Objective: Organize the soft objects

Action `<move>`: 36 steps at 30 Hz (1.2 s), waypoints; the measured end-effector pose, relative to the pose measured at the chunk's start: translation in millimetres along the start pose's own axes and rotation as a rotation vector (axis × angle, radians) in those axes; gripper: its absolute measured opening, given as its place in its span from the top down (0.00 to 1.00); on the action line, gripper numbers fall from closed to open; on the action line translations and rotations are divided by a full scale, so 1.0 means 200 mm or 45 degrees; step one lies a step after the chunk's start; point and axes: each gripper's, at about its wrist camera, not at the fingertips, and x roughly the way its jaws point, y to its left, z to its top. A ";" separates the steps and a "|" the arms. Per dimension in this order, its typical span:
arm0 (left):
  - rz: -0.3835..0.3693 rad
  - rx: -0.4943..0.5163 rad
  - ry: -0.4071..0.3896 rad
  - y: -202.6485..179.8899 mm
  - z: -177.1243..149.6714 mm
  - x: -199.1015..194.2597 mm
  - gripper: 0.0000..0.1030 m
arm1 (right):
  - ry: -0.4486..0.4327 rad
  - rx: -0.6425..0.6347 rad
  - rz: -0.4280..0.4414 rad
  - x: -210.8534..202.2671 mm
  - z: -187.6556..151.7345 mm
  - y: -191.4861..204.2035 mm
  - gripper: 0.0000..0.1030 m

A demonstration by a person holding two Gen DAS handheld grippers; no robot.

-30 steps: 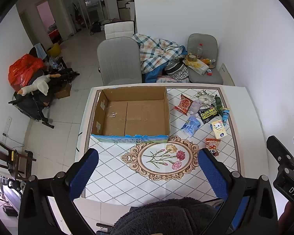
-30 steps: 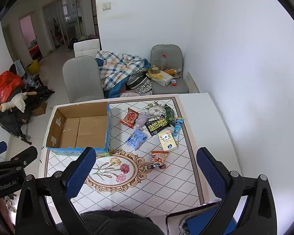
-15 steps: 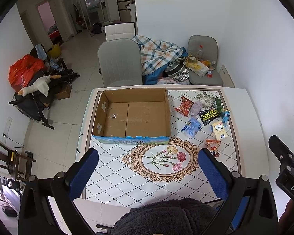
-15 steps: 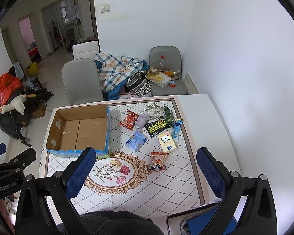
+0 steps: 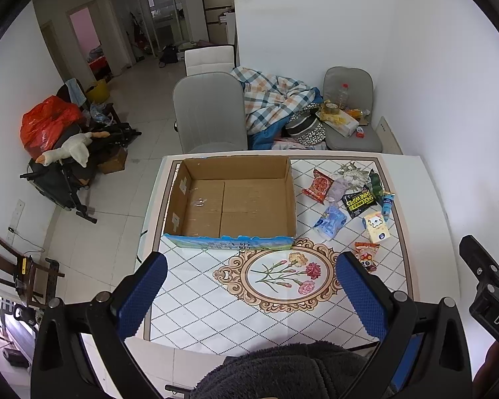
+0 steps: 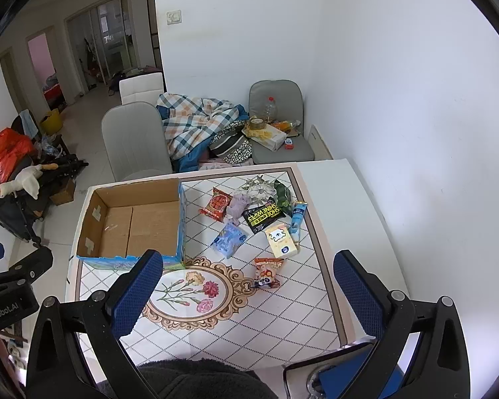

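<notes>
An open empty cardboard box [image 5: 231, 199] [image 6: 133, 222] stands on the left half of the patterned table [image 5: 196, 299]. Several soft packets lie to its right: a red snack pack [image 5: 319, 186] [image 6: 218, 204], a blue tissue pack [image 5: 331, 221] [image 6: 228, 239], a black wipes pack [image 5: 361, 199] [image 6: 262, 214], a yellow tissue pack [image 5: 376, 227] [image 6: 281, 241], an orange snack pack [image 5: 367, 254] [image 6: 267, 271]. My left gripper [image 5: 251, 291] is open and empty, high above the table's near edge. My right gripper [image 6: 248, 289] is open and empty, also high above it.
A grey chair [image 5: 209, 113] stands behind the table, with a plaid blanket [image 5: 276, 99] and a second chair [image 5: 349, 113] holding clutter. A white wall is on the right. A red bag [image 5: 46, 123] and a stroller stand on the floor at the left. Dark fleece fills the bottom of both views.
Both grippers have risen and drawn back a little, so the table looks slightly smaller and lower. Nothing on the table has moved.
</notes>
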 end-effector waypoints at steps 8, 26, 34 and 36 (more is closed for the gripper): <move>0.001 0.001 0.000 0.00 0.00 -0.01 0.00 | -0.005 0.010 -0.008 -0.01 -0.02 -0.01 0.00; -0.009 0.002 0.000 -0.01 -0.05 -0.05 0.00 | -0.030 -0.024 0.005 -0.07 -0.09 -0.02 0.00; -0.019 -0.005 -0.002 -0.02 -0.07 -0.09 0.00 | -0.039 -0.040 0.008 -0.11 -0.11 -0.02 0.00; -0.022 -0.007 -0.001 -0.03 -0.08 -0.10 0.00 | -0.038 -0.039 0.015 -0.11 -0.11 -0.02 0.00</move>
